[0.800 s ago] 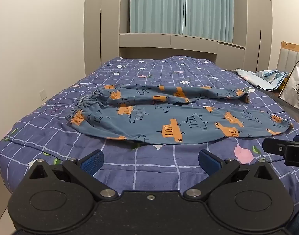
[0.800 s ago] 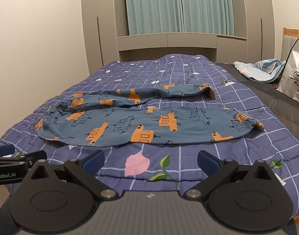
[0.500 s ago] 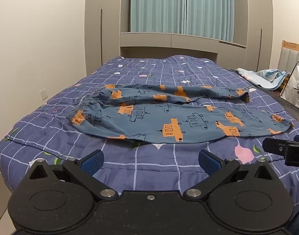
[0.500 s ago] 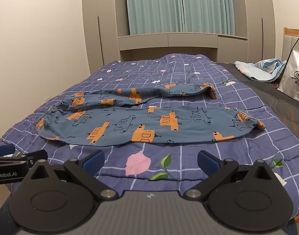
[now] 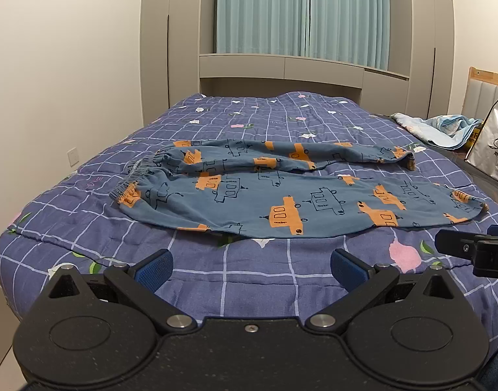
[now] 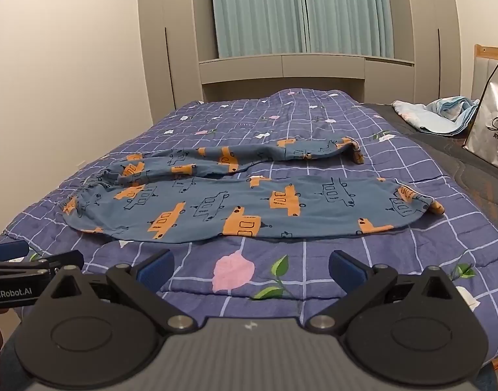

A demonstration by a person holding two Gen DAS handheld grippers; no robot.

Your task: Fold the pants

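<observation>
Blue pants (image 5: 281, 195) with orange and outlined cars lie spread flat across the bed, waistband to the left, both legs running right; they also show in the right wrist view (image 6: 249, 205). The far leg's cuff (image 6: 354, 151) lies apart from the near leg's cuff (image 6: 428, 203). My left gripper (image 5: 250, 265) is open and empty, above the bed's near edge, short of the pants. My right gripper (image 6: 250, 265) is open and empty, also short of the pants, and shows at the right edge of the left wrist view (image 5: 470, 249).
The bed has a purple checked quilt (image 5: 85, 228) with flower prints. A light blue cloth heap (image 5: 441, 128) and a white shopping bag (image 5: 491, 150) sit at the far right. A wall stands left, wardrobe and curtains behind.
Both grippers have lifted and eased slightly back from the bed; the pants sit a little lower in both views. Nothing on the bed has moved.
</observation>
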